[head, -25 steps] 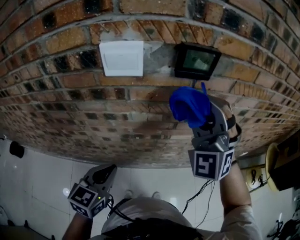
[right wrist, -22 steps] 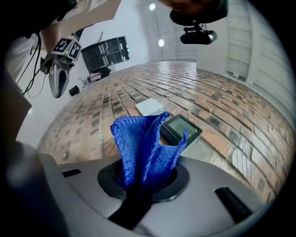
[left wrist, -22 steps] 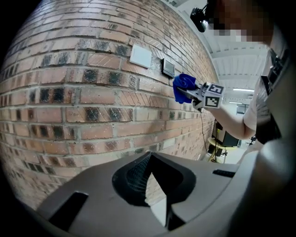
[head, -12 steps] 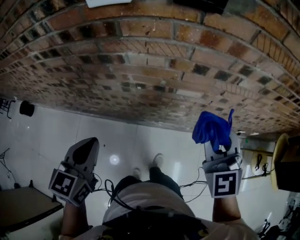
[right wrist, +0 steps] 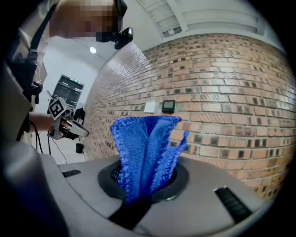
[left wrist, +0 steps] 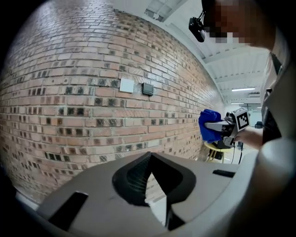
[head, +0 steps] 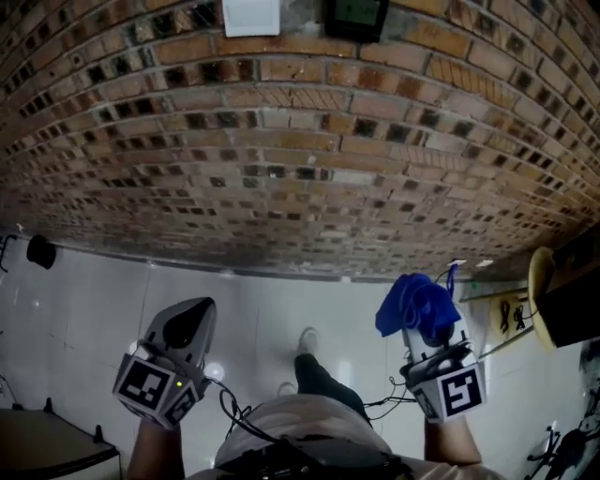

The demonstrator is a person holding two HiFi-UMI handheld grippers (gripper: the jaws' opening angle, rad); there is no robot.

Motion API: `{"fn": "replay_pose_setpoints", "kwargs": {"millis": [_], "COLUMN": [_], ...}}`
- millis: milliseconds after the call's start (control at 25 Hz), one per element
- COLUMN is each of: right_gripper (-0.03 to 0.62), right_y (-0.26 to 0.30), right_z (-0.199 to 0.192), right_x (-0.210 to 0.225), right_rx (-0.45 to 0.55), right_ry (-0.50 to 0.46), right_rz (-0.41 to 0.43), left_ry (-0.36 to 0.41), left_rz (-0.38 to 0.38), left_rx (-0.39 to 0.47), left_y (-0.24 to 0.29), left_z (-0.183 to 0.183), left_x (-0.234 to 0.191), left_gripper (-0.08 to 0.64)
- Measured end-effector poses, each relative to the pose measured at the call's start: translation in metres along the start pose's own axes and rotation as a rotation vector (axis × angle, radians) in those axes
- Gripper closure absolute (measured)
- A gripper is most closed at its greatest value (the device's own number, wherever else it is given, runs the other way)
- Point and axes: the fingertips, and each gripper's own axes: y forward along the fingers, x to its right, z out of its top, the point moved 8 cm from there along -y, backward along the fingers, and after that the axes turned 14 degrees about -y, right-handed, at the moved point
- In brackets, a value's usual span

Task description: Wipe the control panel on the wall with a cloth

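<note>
The dark control panel (head: 354, 17) hangs on the brick wall at the head view's top edge, beside a white switch plate (head: 251, 16). My right gripper (head: 427, 319) is low and far below it, shut on a bunched blue cloth (head: 415, 306) that stands up out of its jaws (right wrist: 145, 148). In the right gripper view the panel (right wrist: 168, 106) is small and well ahead. My left gripper (head: 190, 323) is held low at the left, shut with nothing in it (left wrist: 150, 157). It too sees the panel (left wrist: 147, 89) far off, and the cloth (left wrist: 209, 124) at the right.
White glossy floor lies below the brick wall (head: 300, 169). A yellow stool (head: 542, 286) with a dark box stands at the right. A small black object (head: 39, 251) sits at the left, a dark tabletop corner (head: 42, 459) at bottom left. Cables trail near my feet (head: 305, 342).
Both grippers have dropped away from the wall. The right one, still holding the cloth, was just under the panel a second ago; the panel now sits far up at the view's top.
</note>
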Motion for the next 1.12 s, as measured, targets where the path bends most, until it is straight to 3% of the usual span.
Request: {"fn": "replay_pose_setpoints", "kwargs": {"millis": [200,320,680,1120], "right_gripper": [0.505,0.505,0.505,0.506], "right_y": [-0.039,-0.054,-0.104,-0.194], "right_z": [0.018,0.022,0.017,-0.035], "right_x": [-0.024,-0.02,-0.007,0.058], "right_rx": [-0.008,0.007,0.006,-0.009], "right_ry": [0.005,-0.029,0.039,0.065], "right_rz": [-0.004,-0.021,-0.013,-0.012], "left_ry": [0.029,0.019,0.029,0.026], "left_rz": [-0.035,-0.027,-0.053,-0.099], "left_rx": [-0.009,-0.01,0.0,-0.029], "left_y": [-0.032,-0.037,-0.053,-0.008], "left_z": [-0.009,-0.012,-0.019,-0.051], "left_x": [0.015,0.021,0.078,0.183], "left_gripper": [0.559,0.559,0.558,0.558]}}
